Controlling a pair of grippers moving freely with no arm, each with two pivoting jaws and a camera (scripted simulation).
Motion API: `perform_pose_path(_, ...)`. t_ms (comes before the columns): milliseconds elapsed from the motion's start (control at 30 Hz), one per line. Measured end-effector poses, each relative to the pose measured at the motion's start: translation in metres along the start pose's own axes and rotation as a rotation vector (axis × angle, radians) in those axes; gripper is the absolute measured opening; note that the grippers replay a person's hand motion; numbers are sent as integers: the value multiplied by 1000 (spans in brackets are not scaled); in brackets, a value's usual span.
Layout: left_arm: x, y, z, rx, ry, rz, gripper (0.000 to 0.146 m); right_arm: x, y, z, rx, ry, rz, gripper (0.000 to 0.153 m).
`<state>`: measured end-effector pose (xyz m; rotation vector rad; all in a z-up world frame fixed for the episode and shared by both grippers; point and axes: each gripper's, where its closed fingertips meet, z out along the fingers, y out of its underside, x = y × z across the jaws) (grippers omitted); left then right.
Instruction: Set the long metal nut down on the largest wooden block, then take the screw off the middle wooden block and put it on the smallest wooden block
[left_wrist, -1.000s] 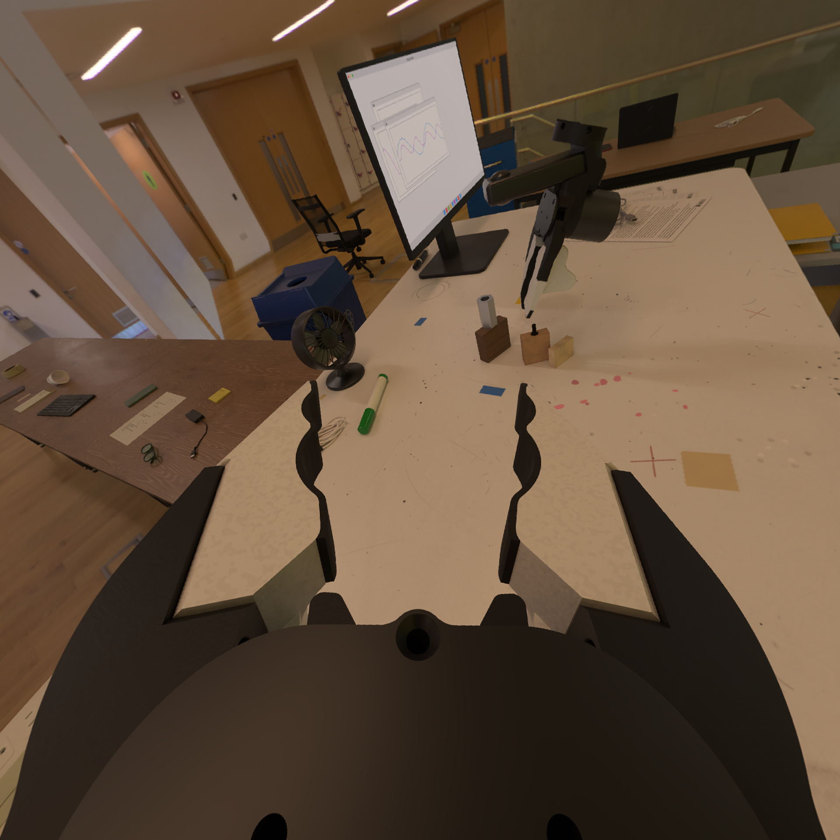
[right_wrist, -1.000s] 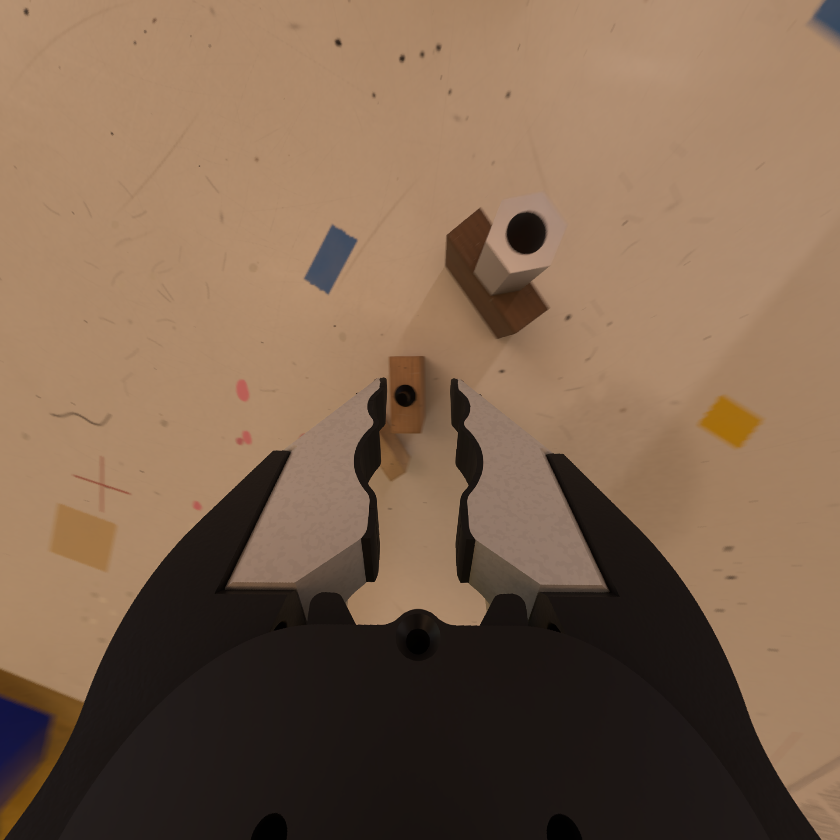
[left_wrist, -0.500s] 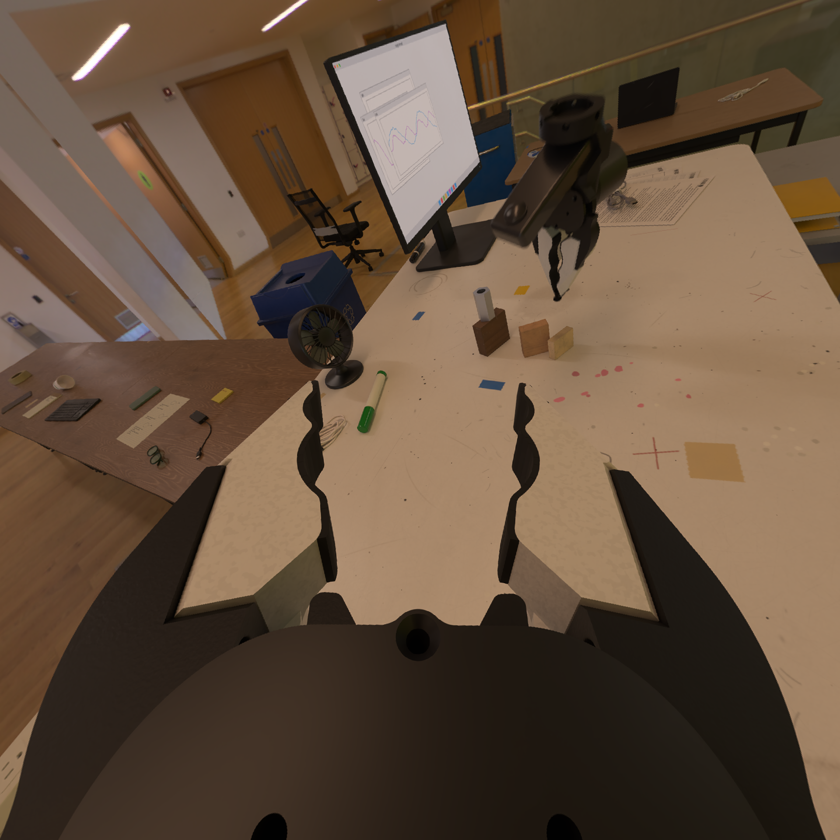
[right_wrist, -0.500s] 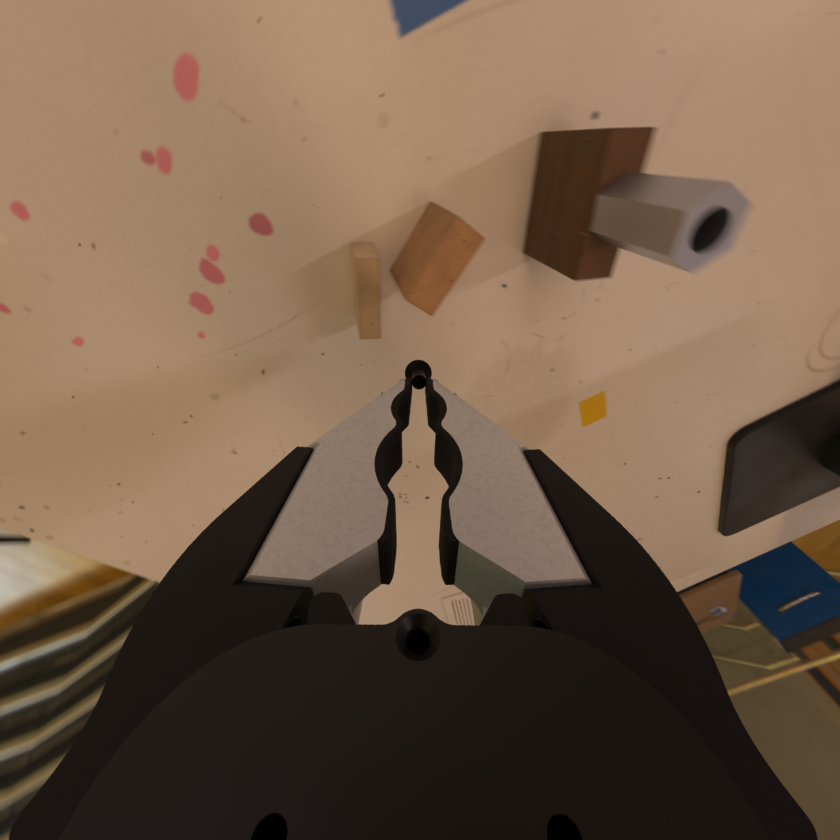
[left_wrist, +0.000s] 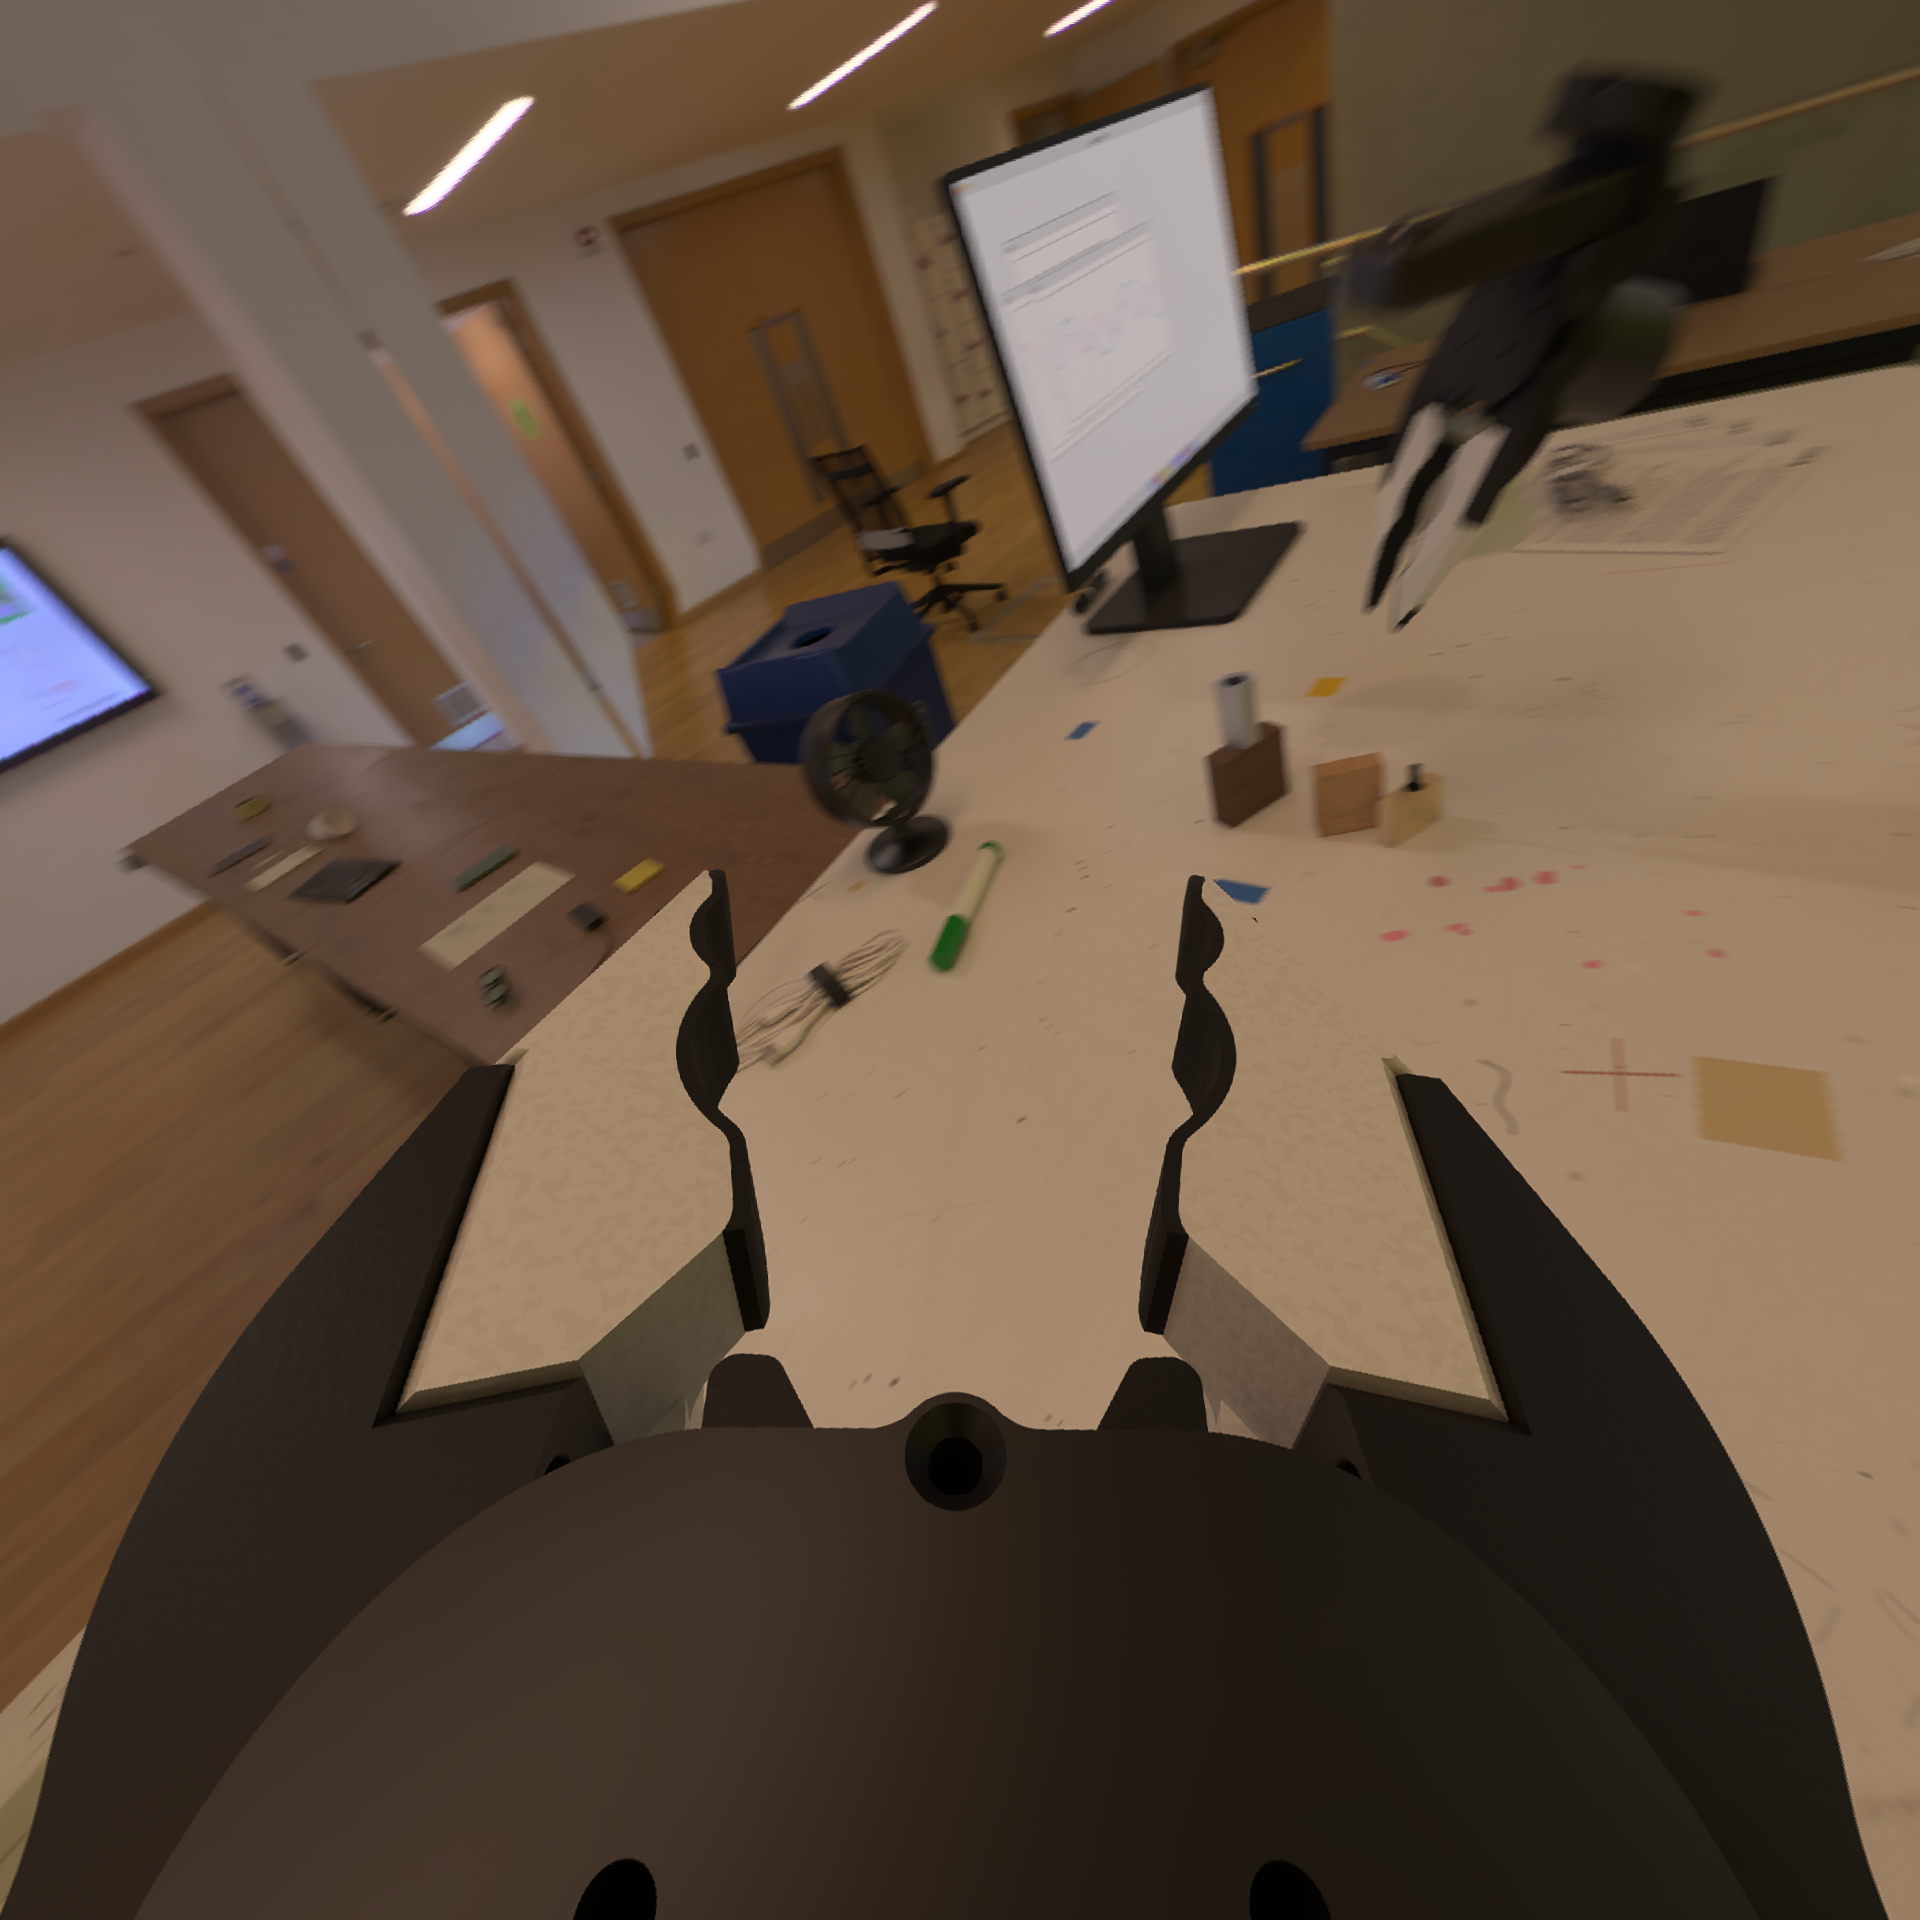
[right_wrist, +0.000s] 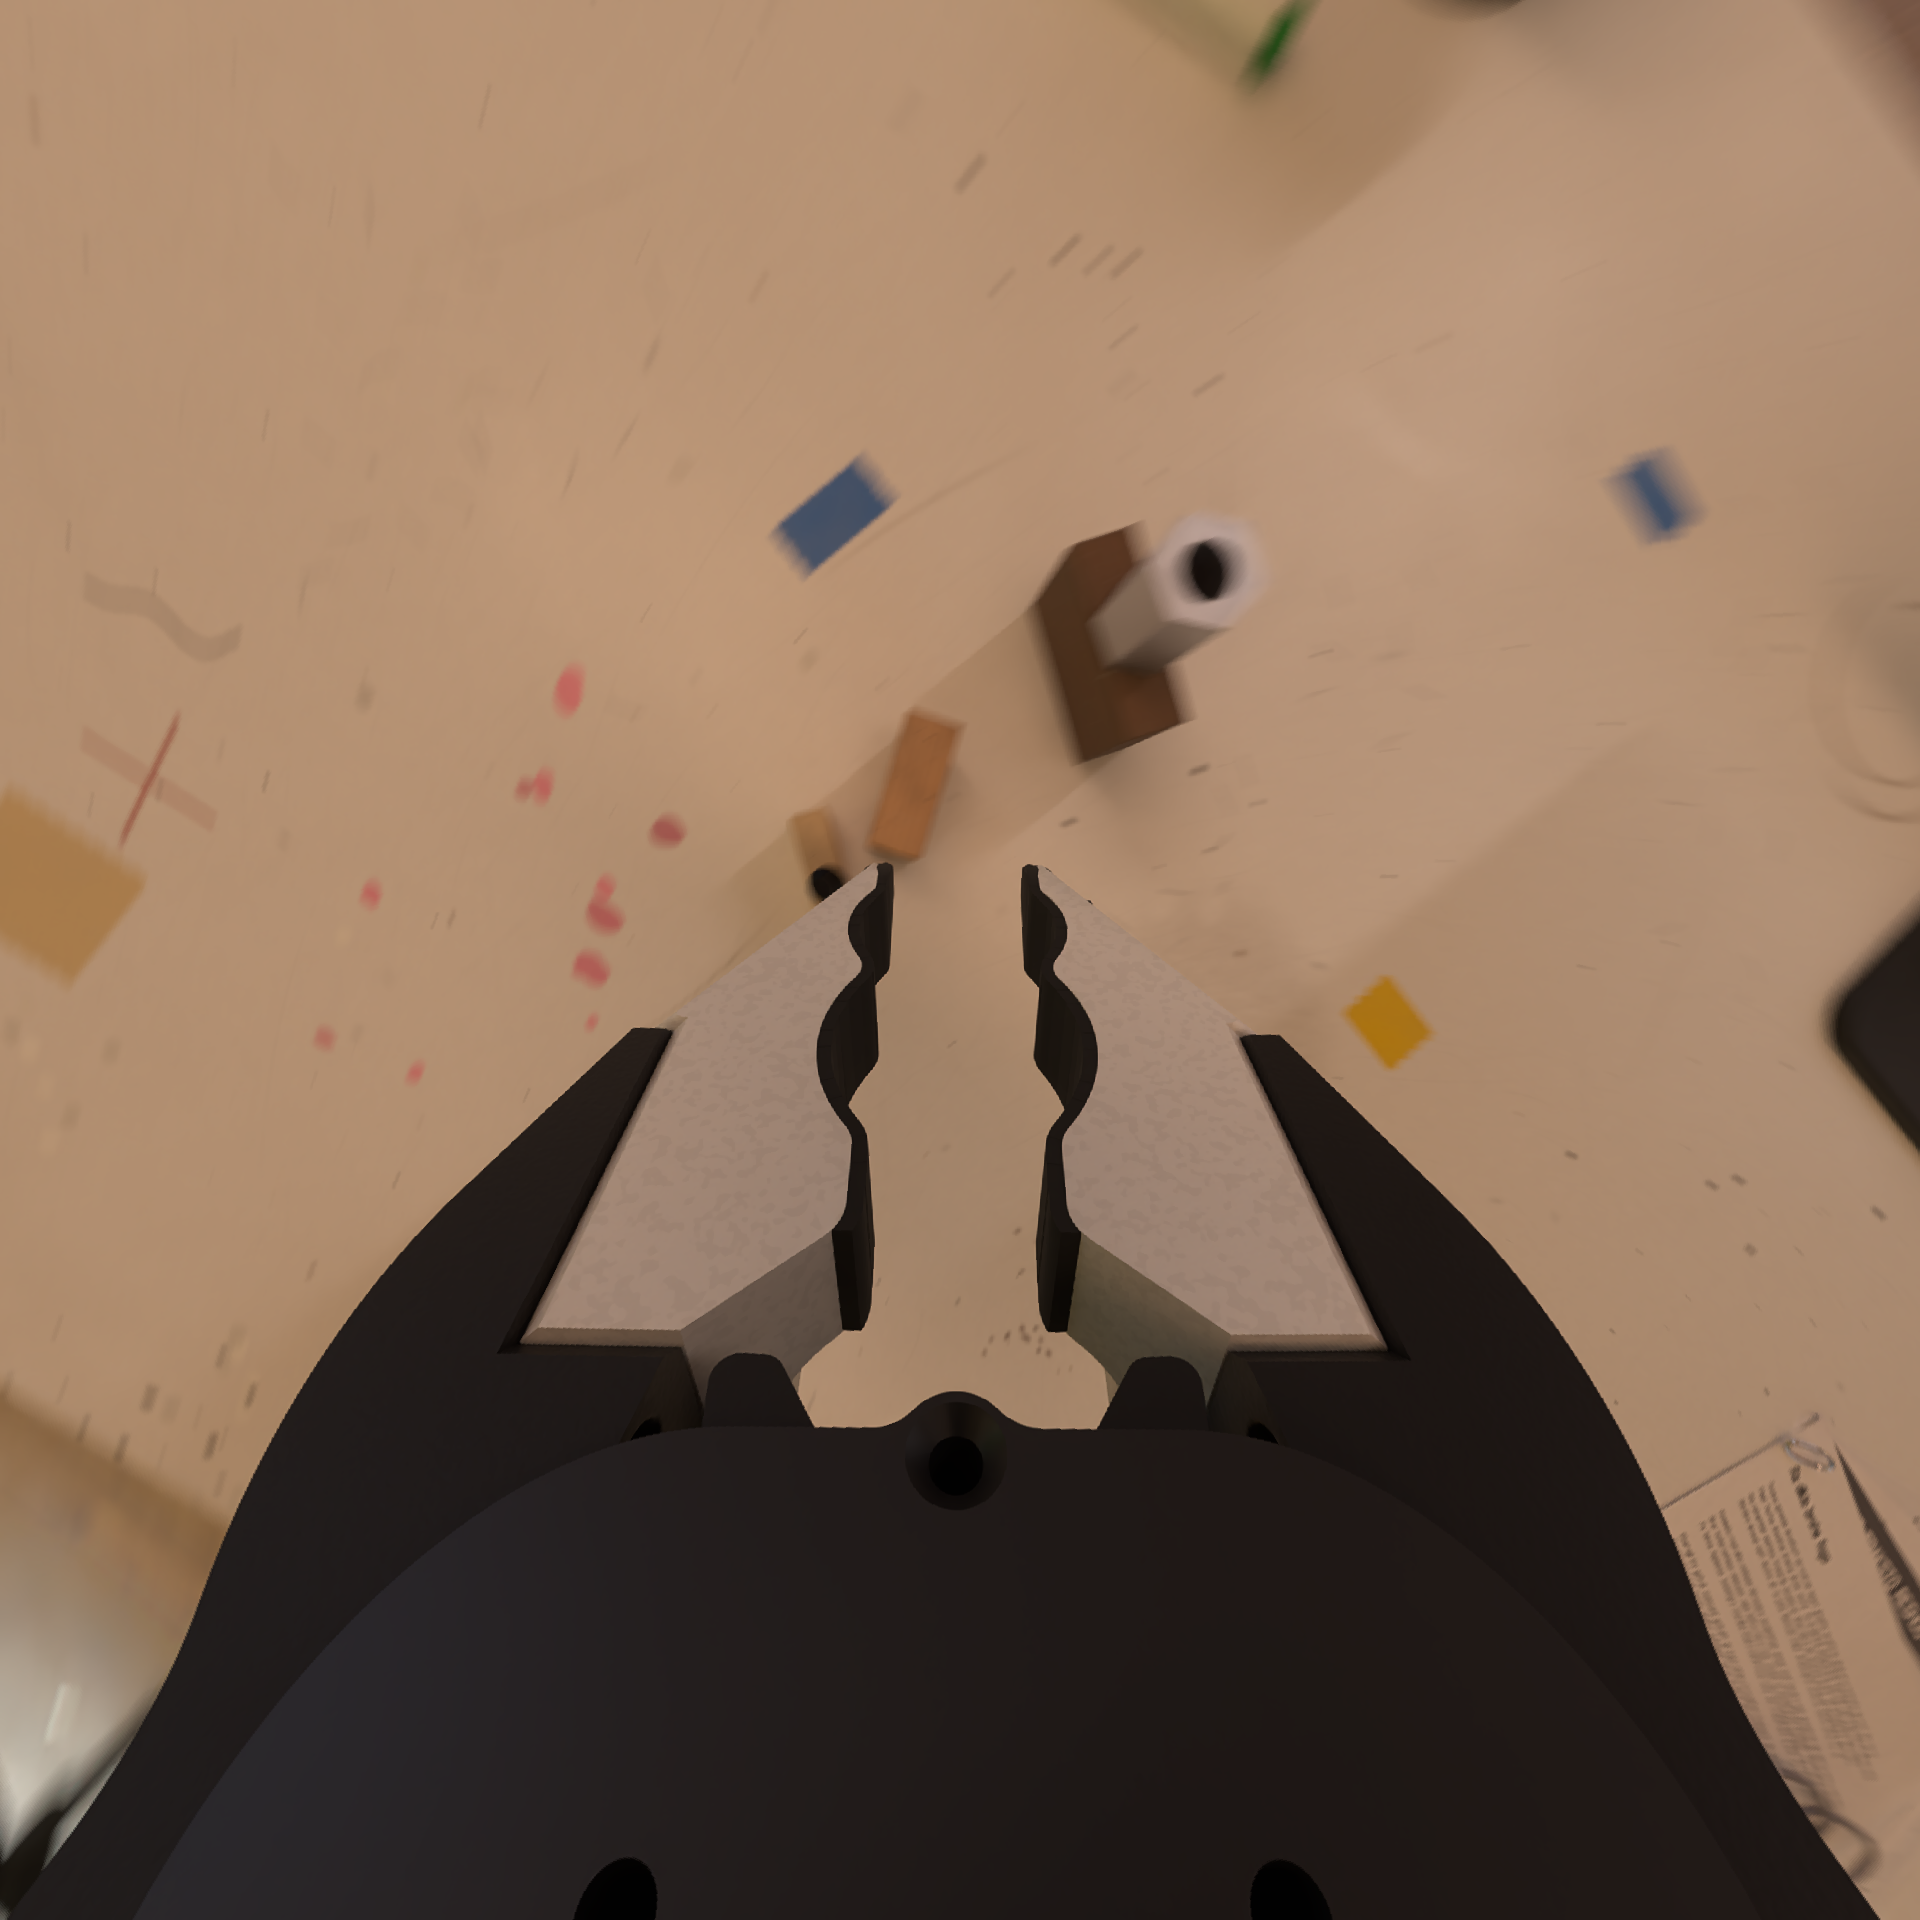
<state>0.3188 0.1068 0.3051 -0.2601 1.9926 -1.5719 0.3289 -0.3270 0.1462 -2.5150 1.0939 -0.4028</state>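
Screw (left_wrist: 1413, 777) now stands on the small pale block (left_wrist: 1410, 812), far right of the row; half a second ago it was pinched in the right hand-held gripper (right_wrist: 956, 878), and a second ago it sat on the middle block (left_wrist: 1348, 794), whose top is now bare. Right hand-held gripper has since let go: jaws part open with a clear gap, nothing between them, lifted off and hanging above the counter (left_wrist: 1039, 1143) beyond the blocks, blurred in the left view. Nut (left_wrist: 1235, 710) upright on the dark large block (left_wrist: 1246, 787), left end of the row. Reads as both placements made; task looks finished or nearly so, provided the screw stays standing. Left hand-held gripper (left_wrist: 954, 904) wide open, empty, at the near end of the counter, well apart from the blocks. Room: blocks sit close together in a line, mid-counter, far from any edge. Left counter edge is crowded by fan (left_wrist: 878, 774), green marker (left_wrist: 966, 906) and coiled cable (left_wrist: 821, 992); monitor (left_wrist: 1112, 332) closes the far left. Right and near counter open, only tape marks and paint spots.
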Motion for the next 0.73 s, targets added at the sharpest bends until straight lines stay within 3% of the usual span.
perform_pose_path(67,-18,7,-10,-35,-92,-7,86,29,-3,-24,146,139,104,24)
perform_pose_path(133,-38,16,-23,-78,-189,-36,87,69,20,-36,149,381,266,25)
perform_pose_path(167,-47,21,-31,-97,-230,-59,87,78,35,-32,115,417,340,25)
perform_pose_path(300,-80,43,-67,-146,-351,-173,89,76,83,7,0,252,537,32)
perform_pose_path(533,-128,90,-138,-166,-559,-365,89,68,100,34,-108,218,488,12)
perform_pose_path(633,-142,123,-165,-267,-657,-418,88,79,97,21,-117,338,509,25)
perform_pose_path(733,-143,146,-171,-360,-652,-425,88,88,79,-15,-48,563,498,34)
